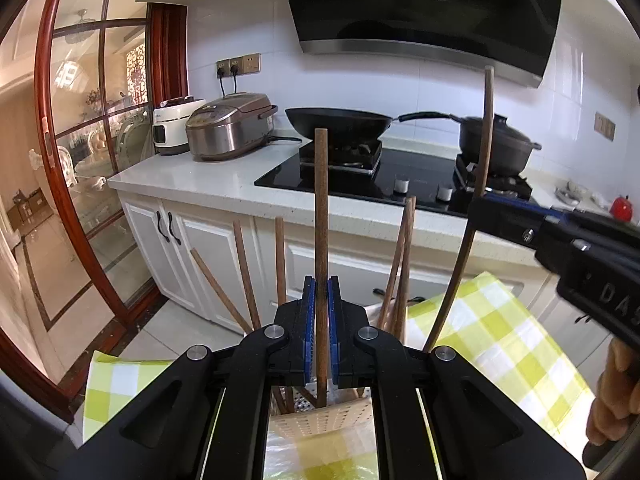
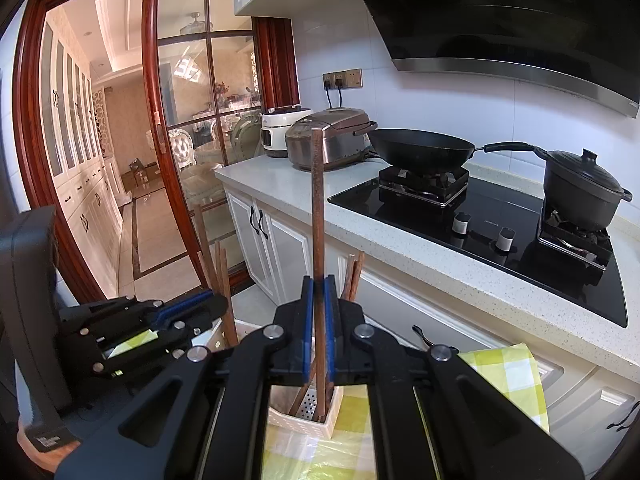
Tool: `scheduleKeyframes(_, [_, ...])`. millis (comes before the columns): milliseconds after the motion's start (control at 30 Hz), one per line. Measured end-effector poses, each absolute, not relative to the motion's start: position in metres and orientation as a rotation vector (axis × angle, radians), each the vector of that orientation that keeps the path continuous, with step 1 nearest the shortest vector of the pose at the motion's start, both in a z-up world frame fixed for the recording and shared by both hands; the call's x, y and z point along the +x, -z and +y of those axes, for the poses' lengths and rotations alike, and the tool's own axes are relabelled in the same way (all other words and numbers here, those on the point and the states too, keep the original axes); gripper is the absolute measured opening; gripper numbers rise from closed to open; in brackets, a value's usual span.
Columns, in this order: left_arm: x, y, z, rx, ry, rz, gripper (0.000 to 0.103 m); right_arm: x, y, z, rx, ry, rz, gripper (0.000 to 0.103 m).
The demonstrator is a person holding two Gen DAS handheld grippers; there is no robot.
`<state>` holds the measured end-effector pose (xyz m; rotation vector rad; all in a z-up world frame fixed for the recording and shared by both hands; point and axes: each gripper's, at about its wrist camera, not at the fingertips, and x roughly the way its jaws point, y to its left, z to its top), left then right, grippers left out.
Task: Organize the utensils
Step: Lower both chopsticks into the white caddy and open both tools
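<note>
A cream perforated utensil holder [image 1: 320, 420] [image 2: 304, 426] stands on a yellow-green checked cloth [image 1: 500, 340] [image 2: 508, 376], with several wooden chopsticks [image 1: 404, 260] [image 2: 354, 276] leaning in it. My left gripper [image 1: 321, 292] is shut on one upright chopstick [image 1: 321, 200], whose lower end reaches into the holder. My right gripper [image 2: 319, 288] is shut on a second upright chopstick [image 2: 317, 200], also with its tip down in the holder. Each gripper appears in the other's view: the right gripper [image 1: 478, 204] with its chopstick [image 1: 486, 128], and the left gripper [image 2: 218, 302].
Beyond the holder runs a white counter [image 1: 208, 176] with two rice cookers [image 1: 232, 128], a black hob [image 2: 520, 248], a wok [image 2: 420, 150] and a lidded pot [image 2: 580, 192]. A dark block [image 2: 32, 300] stands at the left. A hand [image 1: 612, 400] grips the right tool.
</note>
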<state>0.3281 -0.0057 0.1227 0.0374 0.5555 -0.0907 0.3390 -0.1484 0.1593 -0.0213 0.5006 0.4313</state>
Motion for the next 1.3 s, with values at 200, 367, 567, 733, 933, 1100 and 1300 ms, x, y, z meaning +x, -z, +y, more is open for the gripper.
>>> scheduleKeyframes(200, [0.331,-0.111,-0.01,0.069,0.081,0.617,0.005,0.339,-0.157,-0.15,-0.015,-0.429,0.499,0.006])
scheduleKeyframes(367, [0.334,-0.102,-0.01,0.067,0.09,0.659,0.006,0.339,-0.155,-0.151,-0.013,-0.428,0.501,0.006])
scheduleKeyframes(567, [0.332,-0.103,-0.006,0.052,0.098,0.664,0.008,0.34,-0.153,-0.153,-0.01,-0.427,0.503,0.006])
scheduleKeyframes(733, [0.317,-0.109,0.0,0.019,0.114,0.638,0.008,0.34,-0.152,-0.152,-0.003,-0.425,0.502,0.006])
scheduleKeyframes(933, [0.285,-0.109,0.018,-0.059,0.137,0.603,0.008,0.341,-0.147,-0.146,0.004,-0.423,0.5,0.005])
scheduleKeyframes(1100, [0.254,-0.1,0.038,-0.107,0.137,0.587,0.008,0.348,-0.133,-0.14,0.0,-0.412,0.531,0.005])
scheduleKeyframes(1300, [0.228,-0.081,0.058,-0.135,0.121,0.599,0.008,0.357,-0.111,-0.135,-0.003,-0.398,0.576,0.005])
